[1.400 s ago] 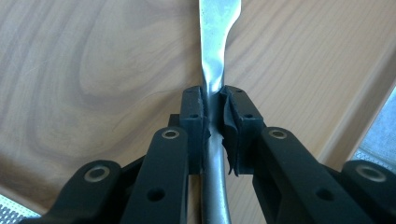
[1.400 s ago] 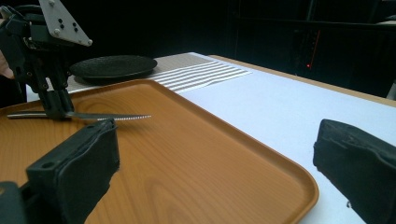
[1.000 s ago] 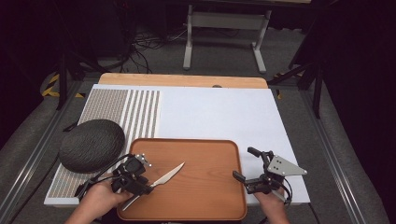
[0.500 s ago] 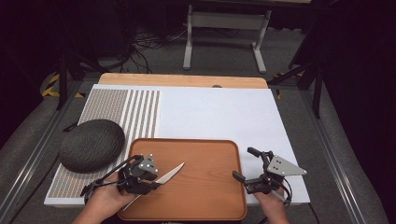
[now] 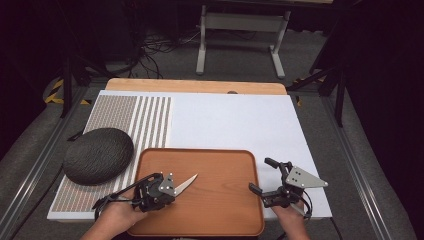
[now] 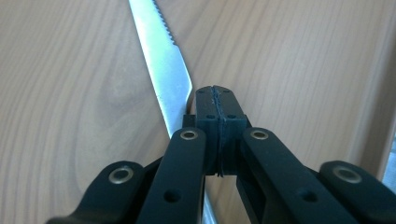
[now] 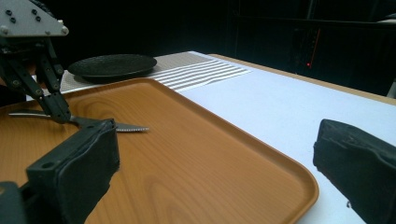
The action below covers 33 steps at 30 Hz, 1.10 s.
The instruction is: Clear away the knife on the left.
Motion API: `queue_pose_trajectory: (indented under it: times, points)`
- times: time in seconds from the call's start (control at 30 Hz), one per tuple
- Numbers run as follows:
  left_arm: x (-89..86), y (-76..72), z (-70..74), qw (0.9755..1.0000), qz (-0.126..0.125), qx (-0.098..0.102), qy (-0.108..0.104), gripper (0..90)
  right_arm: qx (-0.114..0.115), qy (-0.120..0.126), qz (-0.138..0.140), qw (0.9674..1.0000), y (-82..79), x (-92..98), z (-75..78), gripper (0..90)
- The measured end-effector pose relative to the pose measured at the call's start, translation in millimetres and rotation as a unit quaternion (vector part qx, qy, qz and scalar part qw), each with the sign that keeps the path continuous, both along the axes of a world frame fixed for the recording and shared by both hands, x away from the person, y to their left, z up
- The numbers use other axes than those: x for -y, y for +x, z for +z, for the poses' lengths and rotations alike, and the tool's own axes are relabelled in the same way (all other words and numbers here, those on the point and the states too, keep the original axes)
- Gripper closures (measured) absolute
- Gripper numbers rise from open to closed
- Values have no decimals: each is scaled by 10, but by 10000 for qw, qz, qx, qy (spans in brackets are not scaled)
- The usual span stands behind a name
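Observation:
A table knife [image 5: 187, 182] lies on the brown wooden tray [image 5: 225, 215], its serrated blade [image 6: 159, 56] pointing away to the upper right. My left gripper [image 5: 172, 189] sits low over the knife's neck. Its jaws have just been closing, and its pads [image 6: 208, 107] now press together with no gap. The blade runs out beside and under the left jaw, and I cannot tell whether the tips pinch it. My right gripper [image 5: 260, 174] rests open at the tray's right edge with nothing between its fingers. From the right gripper view, the left gripper [image 7: 58, 114] touches down on the knife [image 7: 130, 128].
A dark round plate [image 5: 97, 155] sits left of the tray, partly on a striped placemat [image 5: 125, 115]. A white mat [image 5: 235, 125] covers the table beyond the tray. Table-frame legs and cables lie on the floor behind.
My left gripper has slid a little to the right along the knife and its jaws have come together. The knife and the right gripper have stayed put.

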State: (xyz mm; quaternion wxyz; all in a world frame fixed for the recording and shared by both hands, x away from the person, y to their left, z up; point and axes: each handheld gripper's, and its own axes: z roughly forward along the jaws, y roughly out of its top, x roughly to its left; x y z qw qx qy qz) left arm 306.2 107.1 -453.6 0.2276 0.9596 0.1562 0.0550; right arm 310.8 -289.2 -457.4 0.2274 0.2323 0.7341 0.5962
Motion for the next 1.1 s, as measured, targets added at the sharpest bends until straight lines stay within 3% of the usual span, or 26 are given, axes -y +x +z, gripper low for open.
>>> queue_pose_trajectory:
  times: [0.13,0.43,1.1]
  points:
    - [15,8,-36,9999,37,2,147,900,9,-9,-7,10000,1,10,2,11]
    - [-2,34,-32,9998,116,-27,170,900,24,-16,-8,10000,7,3,1,11]
    - [-184,168,-26,9978,618,-92,219,900,3,-12,-1,10000,8,7,-4,11]
